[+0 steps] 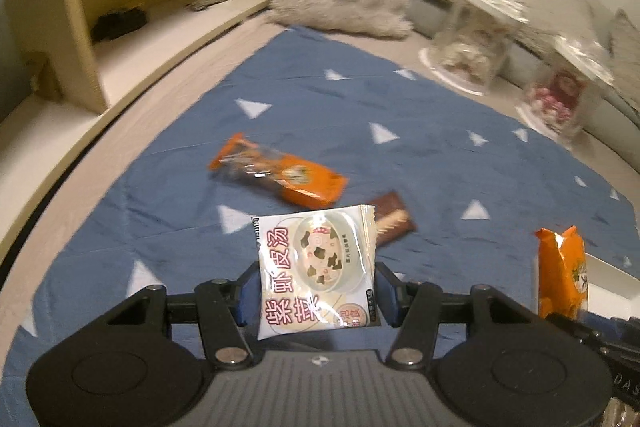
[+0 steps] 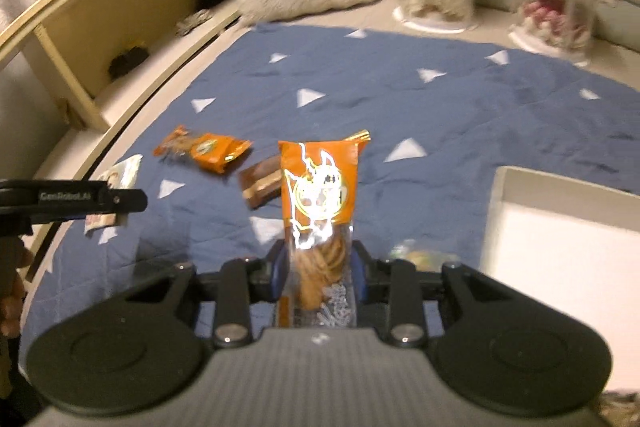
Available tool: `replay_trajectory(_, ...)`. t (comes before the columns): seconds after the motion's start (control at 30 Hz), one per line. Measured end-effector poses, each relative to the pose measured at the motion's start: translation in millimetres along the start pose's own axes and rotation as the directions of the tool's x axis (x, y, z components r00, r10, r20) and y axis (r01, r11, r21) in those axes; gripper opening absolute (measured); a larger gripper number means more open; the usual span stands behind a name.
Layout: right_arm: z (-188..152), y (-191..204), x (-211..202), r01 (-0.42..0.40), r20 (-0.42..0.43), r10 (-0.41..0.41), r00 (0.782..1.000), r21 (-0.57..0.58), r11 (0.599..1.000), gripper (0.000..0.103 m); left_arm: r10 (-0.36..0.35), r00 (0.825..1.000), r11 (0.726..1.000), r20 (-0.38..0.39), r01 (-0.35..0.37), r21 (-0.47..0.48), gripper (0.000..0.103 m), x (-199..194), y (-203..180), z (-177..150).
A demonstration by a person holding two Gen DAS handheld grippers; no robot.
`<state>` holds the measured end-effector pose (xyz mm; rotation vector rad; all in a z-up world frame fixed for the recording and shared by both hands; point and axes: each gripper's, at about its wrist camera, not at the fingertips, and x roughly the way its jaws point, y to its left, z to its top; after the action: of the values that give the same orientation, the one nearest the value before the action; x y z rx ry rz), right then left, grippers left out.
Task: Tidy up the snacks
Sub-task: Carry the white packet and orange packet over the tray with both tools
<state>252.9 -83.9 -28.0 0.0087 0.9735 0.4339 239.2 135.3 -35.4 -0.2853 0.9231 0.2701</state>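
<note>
Since you've got both jaws clamped on snacks held up off the blue blanket [image 1: 400, 155], left gripper [image 1: 316, 293] pinching the white soup packet [image 1: 316, 263] and right gripper [image 2: 318, 269] squeezing the orange snack bag [image 2: 318, 195], that white box [image 2: 560, 251] looks like the drop spot.

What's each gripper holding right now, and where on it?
Left gripper pinches the white soup packet by its side edges, near the lower end. Right gripper clamps the orange snack pack across its clear lower half.

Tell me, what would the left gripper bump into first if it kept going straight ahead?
Probably the brown snack bar on the blue blanket, just beyond the white soup packet that the left gripper holds. Depth is unclear.
</note>
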Motion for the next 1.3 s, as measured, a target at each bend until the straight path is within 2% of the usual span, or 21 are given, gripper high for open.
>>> replay_trajectory(0.37, -28.9, -92.7, -47.8, 0.133, 0.045, -0.137, 0.989, 0.09, 0.987, 0.038, -0.148, 0.988, 0.982, -0.034, 0.151, 0.112, 0.058, 3.5, -93.1, -13.4)
replay_trajectory(0.57, -42.5, -140.3, -65.0, 0.185, 0.049, -0.195, 0.98, 0.166, 0.969, 0.038, -0.218, 0.973, 0.96, -0.071, 0.227, 0.162, 0.058, 8.4, -136.5, -25.5)
replay_trajectory(0.77, -47.6, -167.2, -73.1, 0.251, 0.049, -0.265, 0.963, 0.194, 0.949, 0.038, -0.283, 0.953, 0.937, -0.104, 0.298, 0.181, 0.058, 17.5, -174.5, -32.7)
replay_trajectory(0.9, -53.1, -185.9, -73.9, 0.294, 0.027, -0.307, 0.951, 0.217, 0.931, 0.038, -0.331, 0.935, 0.919, -0.128, 0.35, 0.182, 0.058, 24.7, -203.9, -39.5)
replay_trajectory(1.1, -62.1, -218.3, -76.1, 0.329, -0.001, -0.34, 0.94, 0.26, 0.908, 0.038, -0.399, 0.897, 0.88, -0.19, 0.432, 0.196, 0.058, 33.0, -250.9, -58.6)
replay_trajectory(1.3, -71.5, -252.5, -73.2, 0.363, -0.026, -0.375, 0.927, 0.315, 0.877, 0.038, -0.476, 0.842, 0.841, -0.254, 0.52, 0.15, 0.058, 40.7, -284.7, -77.6)
